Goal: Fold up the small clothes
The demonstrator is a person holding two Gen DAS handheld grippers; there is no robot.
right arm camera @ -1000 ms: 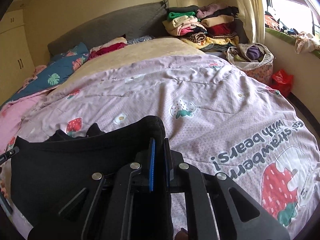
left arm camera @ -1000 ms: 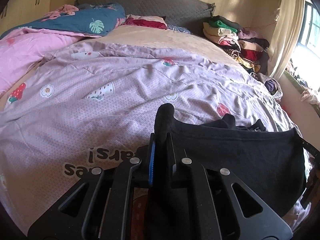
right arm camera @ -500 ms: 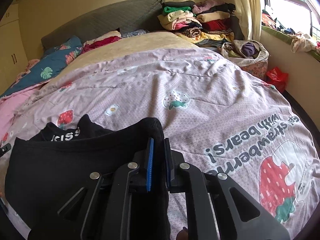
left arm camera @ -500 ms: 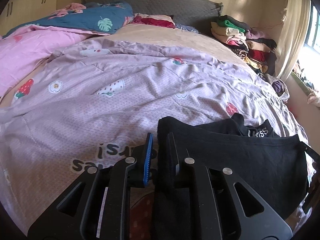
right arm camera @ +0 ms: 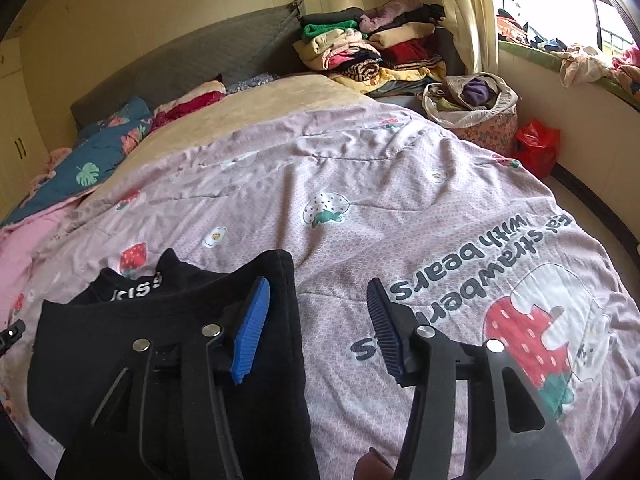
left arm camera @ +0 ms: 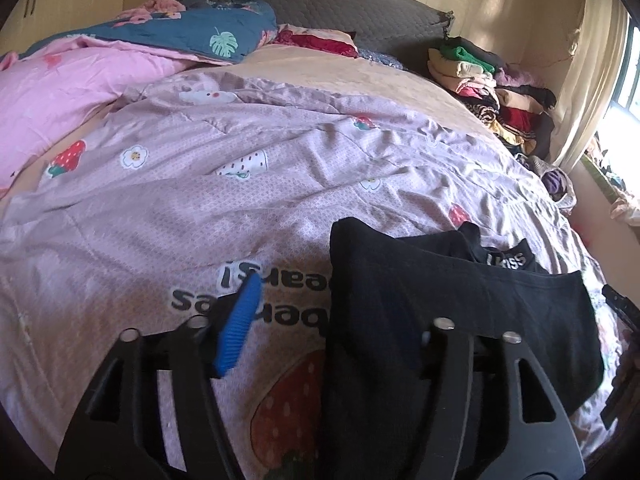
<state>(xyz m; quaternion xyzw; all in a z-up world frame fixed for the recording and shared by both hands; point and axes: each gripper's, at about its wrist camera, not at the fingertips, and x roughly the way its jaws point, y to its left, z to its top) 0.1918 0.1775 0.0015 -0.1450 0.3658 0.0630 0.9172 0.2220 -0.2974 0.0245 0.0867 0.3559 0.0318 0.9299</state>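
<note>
A black garment (left arm camera: pixel 440 300) with a white-lettered waistband (left arm camera: pixel 506 260) lies folded on the lilac strawberry quilt (left arm camera: pixel 200 208). My left gripper (left arm camera: pixel 328 332) stands at its left edge with jaws opening. The blue left pad (left arm camera: pixel 240 328) is clear of the cloth, and the cloth drapes over the right finger and hides its pad. In the right wrist view the black garment (right arm camera: pixel 120 340) lies lower left. My right gripper (right arm camera: pixel 318 332) is opening over its right edge. One blue pad (right arm camera: pixel 252 336) rests above the cloth, the other pad (right arm camera: pixel 386 336) over bare quilt (right arm camera: pixel 400 208).
Stacked folded clothes (right arm camera: pixel 360 52) sit at the bed's far right corner beside the grey headboard (left arm camera: pixel 320 4). A laundry basket (right arm camera: pixel 476 108) and a red bag (right arm camera: pixel 536 148) stand on the floor by the window. A pink blanket (left arm camera: pixel 60 92) and blue leaf-print quilt (left arm camera: pixel 200 36) lie far left.
Both grippers were shut on the black garment's raised folded edge. Their jaws have now spread apart, the edge has dropped onto the quilt, and the lettered waistband has come into view.
</note>
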